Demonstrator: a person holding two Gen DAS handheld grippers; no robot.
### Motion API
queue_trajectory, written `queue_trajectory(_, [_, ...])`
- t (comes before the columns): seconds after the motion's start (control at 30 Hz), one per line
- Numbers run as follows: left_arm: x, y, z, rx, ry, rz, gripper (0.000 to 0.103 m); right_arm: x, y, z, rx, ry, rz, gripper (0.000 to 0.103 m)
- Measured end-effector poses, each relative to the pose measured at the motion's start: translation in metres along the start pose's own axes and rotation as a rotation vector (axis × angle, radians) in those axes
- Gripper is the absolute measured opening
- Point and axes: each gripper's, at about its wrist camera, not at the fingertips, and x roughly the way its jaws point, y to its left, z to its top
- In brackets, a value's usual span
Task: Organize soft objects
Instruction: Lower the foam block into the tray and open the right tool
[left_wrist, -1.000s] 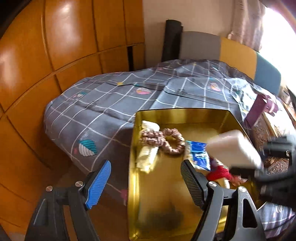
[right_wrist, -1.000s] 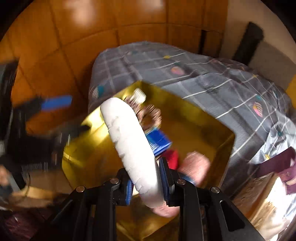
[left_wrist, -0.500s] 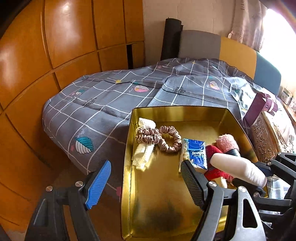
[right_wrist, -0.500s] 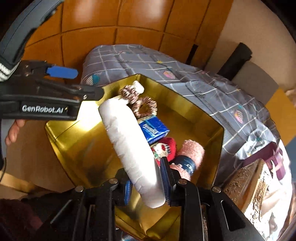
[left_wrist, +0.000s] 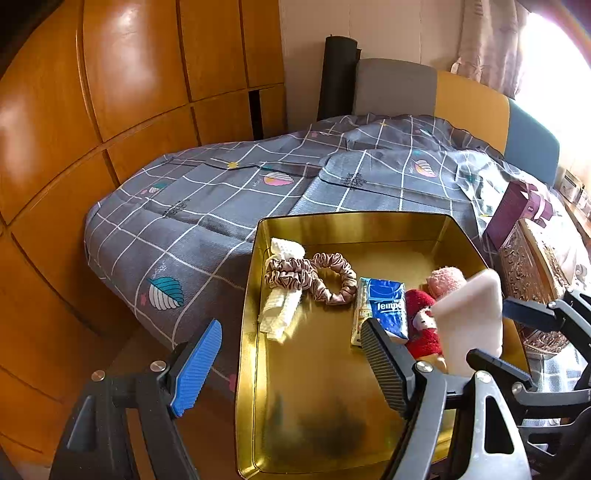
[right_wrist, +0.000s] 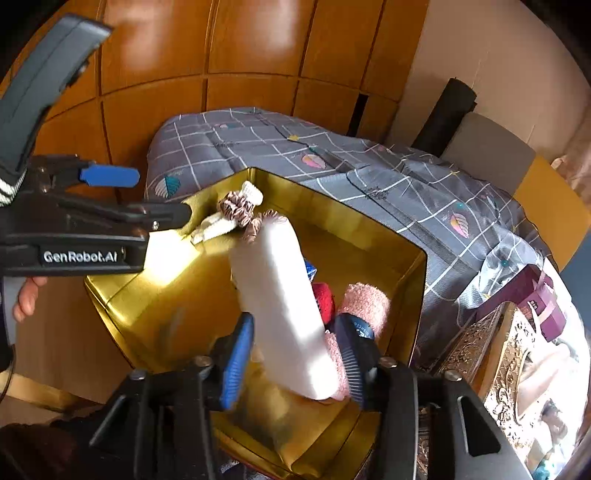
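Note:
A gold tin tray sits at the bed's edge and holds a cream cloth, two brown scrunchies, a blue tissue pack, a red plush toy and a pink sock. My right gripper has its jaws spread around a white foam block, which slips free between them over the tray. The block also shows in the left wrist view. My left gripper is open and empty above the tray's near left corner.
A grey checked quilt covers the bed behind the tray. Wooden wardrobe panels stand at the left. A purple gift box and an ornate carved box sit to the right of the tray.
My right gripper's jaws have opened from a tight grip on the white foam block, which tilts and drops toward the tray. My left gripper stays open and barely moves.

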Motion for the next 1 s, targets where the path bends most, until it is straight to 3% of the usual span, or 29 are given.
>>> queue_trajectory(0.23, [-0.001,-0.002,0.000,0.004,-0.001,0.000,0.079,-0.007,-0.002,0.003,0.011,-0.024,-0.013,0.056])
queue_trajectory(1.0, [-0.030,-0.033,0.016,0.086,-0.072,-0.021,0.079,-0.048,-0.031,0.007,0.098,-0.138,-0.105,0.061])
